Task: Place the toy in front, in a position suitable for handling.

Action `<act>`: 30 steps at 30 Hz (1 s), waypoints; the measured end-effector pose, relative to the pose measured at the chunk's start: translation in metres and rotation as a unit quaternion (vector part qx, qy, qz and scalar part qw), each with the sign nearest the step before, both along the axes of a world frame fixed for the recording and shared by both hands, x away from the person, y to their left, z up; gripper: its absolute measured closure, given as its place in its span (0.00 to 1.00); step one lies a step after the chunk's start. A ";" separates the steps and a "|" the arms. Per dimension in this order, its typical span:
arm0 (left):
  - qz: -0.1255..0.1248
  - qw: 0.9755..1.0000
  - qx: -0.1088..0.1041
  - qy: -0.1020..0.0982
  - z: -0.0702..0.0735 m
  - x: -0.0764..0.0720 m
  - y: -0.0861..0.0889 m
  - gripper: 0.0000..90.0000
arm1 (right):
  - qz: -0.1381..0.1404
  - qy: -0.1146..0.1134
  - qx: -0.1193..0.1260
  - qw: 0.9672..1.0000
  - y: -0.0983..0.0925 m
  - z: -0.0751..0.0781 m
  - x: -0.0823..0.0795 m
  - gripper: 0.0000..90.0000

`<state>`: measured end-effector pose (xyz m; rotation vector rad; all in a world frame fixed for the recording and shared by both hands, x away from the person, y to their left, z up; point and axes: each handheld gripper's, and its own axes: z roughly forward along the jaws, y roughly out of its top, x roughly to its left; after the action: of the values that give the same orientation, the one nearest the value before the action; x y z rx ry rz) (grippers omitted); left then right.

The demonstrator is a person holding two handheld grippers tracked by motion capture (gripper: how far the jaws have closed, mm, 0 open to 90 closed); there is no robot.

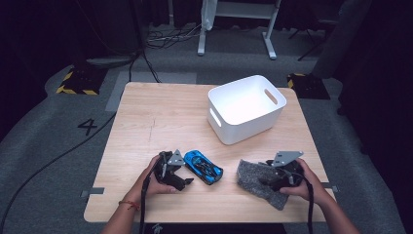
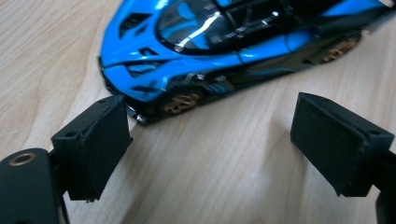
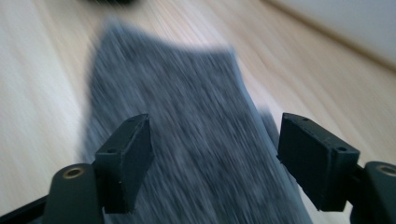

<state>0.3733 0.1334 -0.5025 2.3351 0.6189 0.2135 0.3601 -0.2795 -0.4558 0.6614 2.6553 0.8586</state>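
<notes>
At the near edge of the wooden table (image 1: pixel 146 117), the person's forearms come in from below, one gripper in each hand. The left gripper (image 1: pixel 181 178) lies low over the wood, just left of the blue toy car (image 1: pixel 203 166). In the left gripper view its two black jaws stand wide apart, and between them is only bare table. The car (image 2: pixel 224 51) is just beyond the jaw tips; its front corner, next to a gold wheel, is very close to the left jaw, but it cannot be told if they touch. The jaws hold nothing.

The right gripper (image 1: pixel 265 179) is at the near right part of the table, over the grey felt cloth (image 1: pixel 253 181). The cloth lies flat on the wood, near the right front corner, well apart from the car. In the right gripper view, which is blurred, the cloth (image 3: pixel 187 140) spreads under and between the jaws. The jaws are wide open here also, and they do not press on the cloth.

Farther back, on the right half of the table, stands a white bin (image 1: pixel 246 109) with handle slots in its walls, well apart from both grippers. Behind the table, on the grey floor, a black cable (image 1: pixel 53 158) runs, and the white legs of a frame (image 1: pixel 238 27) stand at the back.
</notes>
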 end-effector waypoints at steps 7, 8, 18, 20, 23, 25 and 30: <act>0.011 1.000 0.001 0.002 0.001 0.012 -0.005 0.16 | -0.044 0.015 0.042 0.998 -0.039 -0.015 -0.004 0.29; 0.003 1.000 0.004 0.001 0.002 0.015 -0.008 0.15 | -0.057 0.012 0.033 0.998 -0.043 -0.020 -0.003 0.29; 0.002 1.000 0.005 0.007 0.001 0.013 -0.015 0.10 | -0.048 0.043 0.077 0.995 -0.050 -0.034 0.005 0.39; -0.002 1.000 -0.001 -0.004 0.003 0.005 -0.013 0.25 | -0.047 0.043 0.077 0.995 -0.048 -0.035 0.004 0.37; 0.002 1.000 0.000 0.003 0.003 0.002 -0.015 0.25 | -0.044 0.040 0.079 0.995 -0.046 -0.036 0.005 0.34; 0.005 1.000 0.001 0.004 0.002 0.001 -0.016 0.21 | -0.042 0.041 0.082 0.995 -0.044 -0.037 0.005 0.30; 0.011 1.000 -0.006 0.001 0.001 0.001 -0.016 0.24 | -0.031 0.043 0.069 0.996 -0.034 -0.035 0.008 0.38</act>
<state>0.3745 0.1176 -0.5012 2.3179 0.6441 0.2166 0.3684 -0.3138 -0.4909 0.8270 2.6522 1.0260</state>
